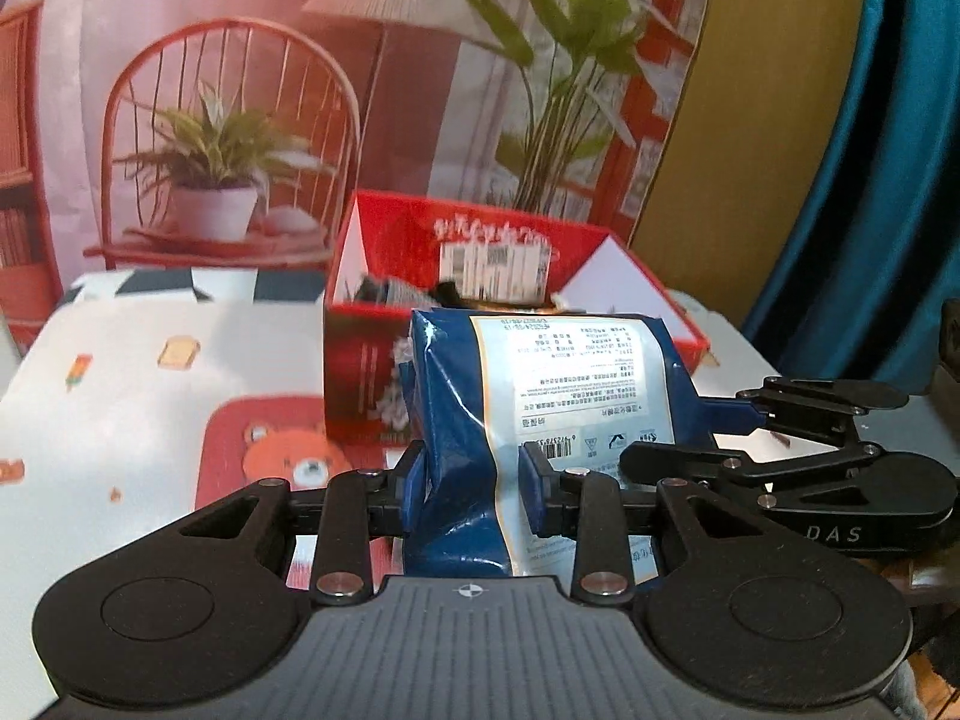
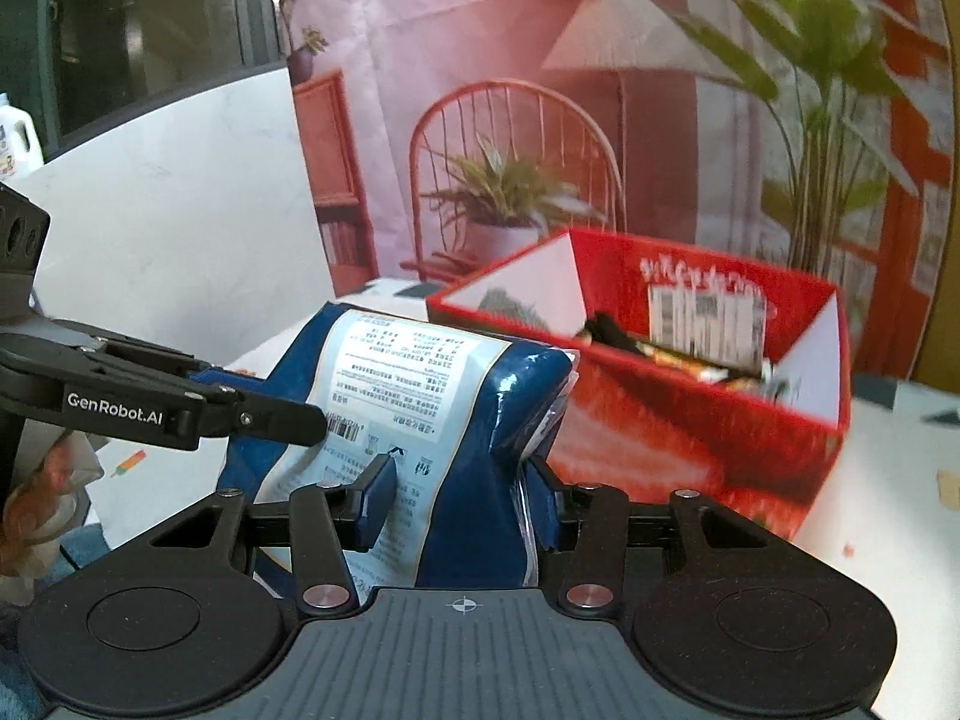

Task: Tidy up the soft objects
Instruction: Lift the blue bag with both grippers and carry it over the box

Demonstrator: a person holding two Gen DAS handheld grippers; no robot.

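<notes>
The worktop (image 1: 120, 372) carried a red box (image 1: 360, 372) just beyond both hand-held grippers. A blue snack bag (image 1: 540, 396) sat pinched between the left hand-held gripper (image 1: 474, 492) and the right hand-held gripper (image 2: 459, 495), each clamped on it.

perhaps home: printed tablecloth (image 1: 120, 372), curtain (image 1: 870, 180)

We are seeing a glossy, crinkled plastic snack bag (image 1: 540, 408), a smooth red cardboard box (image 2: 690, 438), and matt black plastic gripper fingers (image 1: 414, 486).
</notes>
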